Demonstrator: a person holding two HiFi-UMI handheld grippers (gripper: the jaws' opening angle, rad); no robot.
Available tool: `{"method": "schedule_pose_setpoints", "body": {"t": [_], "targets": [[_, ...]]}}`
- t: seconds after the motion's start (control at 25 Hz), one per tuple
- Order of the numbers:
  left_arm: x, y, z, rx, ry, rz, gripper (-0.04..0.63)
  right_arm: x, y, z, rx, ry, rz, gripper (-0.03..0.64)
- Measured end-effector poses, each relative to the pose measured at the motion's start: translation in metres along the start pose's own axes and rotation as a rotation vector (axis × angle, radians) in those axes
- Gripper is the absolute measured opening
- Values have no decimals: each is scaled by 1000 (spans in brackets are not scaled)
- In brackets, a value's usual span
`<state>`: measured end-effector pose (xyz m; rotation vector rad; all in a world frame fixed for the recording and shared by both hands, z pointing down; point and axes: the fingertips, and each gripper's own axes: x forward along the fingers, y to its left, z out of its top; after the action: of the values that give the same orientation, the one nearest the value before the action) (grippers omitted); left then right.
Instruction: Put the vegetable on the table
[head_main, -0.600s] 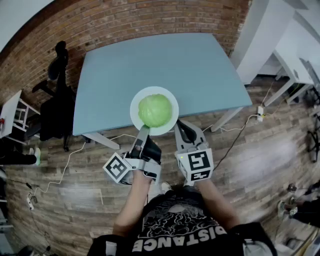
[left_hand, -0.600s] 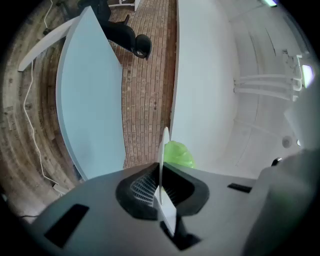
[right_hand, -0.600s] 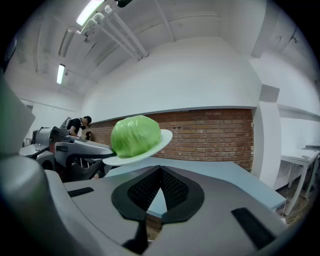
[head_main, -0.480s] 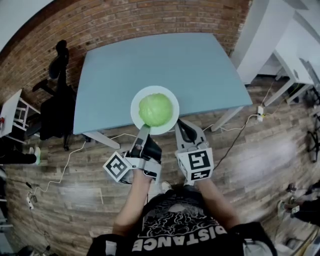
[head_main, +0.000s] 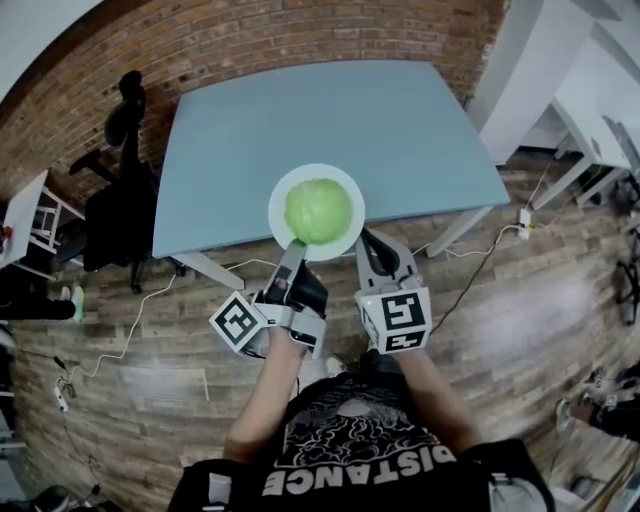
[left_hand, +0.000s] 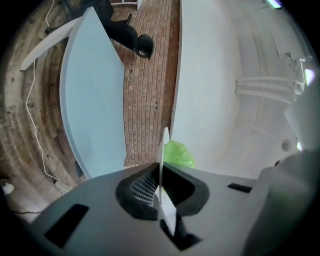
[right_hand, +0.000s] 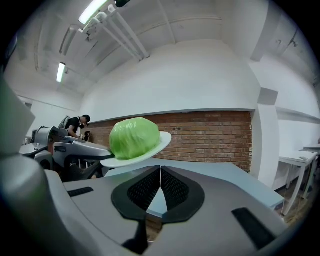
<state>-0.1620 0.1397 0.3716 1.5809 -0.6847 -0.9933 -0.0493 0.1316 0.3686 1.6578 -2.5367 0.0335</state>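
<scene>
A green cabbage (head_main: 318, 210) rests on a white plate (head_main: 347, 190). My left gripper (head_main: 295, 246) is shut on the plate's near rim and holds it in the air above the near edge of the light blue table (head_main: 330, 130). In the left gripper view the plate (left_hand: 162, 150) shows edge-on between the jaws, with the cabbage (left_hand: 178, 155) behind it. My right gripper (head_main: 368, 243) hangs beside the plate with its jaws shut on nothing; its view shows the cabbage (right_hand: 133, 138) on the plate (right_hand: 157, 143) up to the left.
A black office chair (head_main: 115, 200) stands left of the table, in front of a brick wall (head_main: 250, 45). White desks (head_main: 600, 110) stand at the right. Cables (head_main: 130, 330) trail over the wooden floor.
The plate with the cabbage has moved slightly forward and up, further over the table's near edge, and both grippers moved with it.
</scene>
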Motion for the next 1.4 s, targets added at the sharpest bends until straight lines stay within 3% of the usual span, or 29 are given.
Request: {"method": "schedule_pose_setpoints", "body": {"t": [0.72, 1.4], "targets": [[39, 17, 8, -20, -11, 19, 11, 33, -27, -2, 12, -11, 19, 9], [132, 45, 19, -37, -48, 41, 12, 105, -98, -7, 46, 17, 62, 9]]}}
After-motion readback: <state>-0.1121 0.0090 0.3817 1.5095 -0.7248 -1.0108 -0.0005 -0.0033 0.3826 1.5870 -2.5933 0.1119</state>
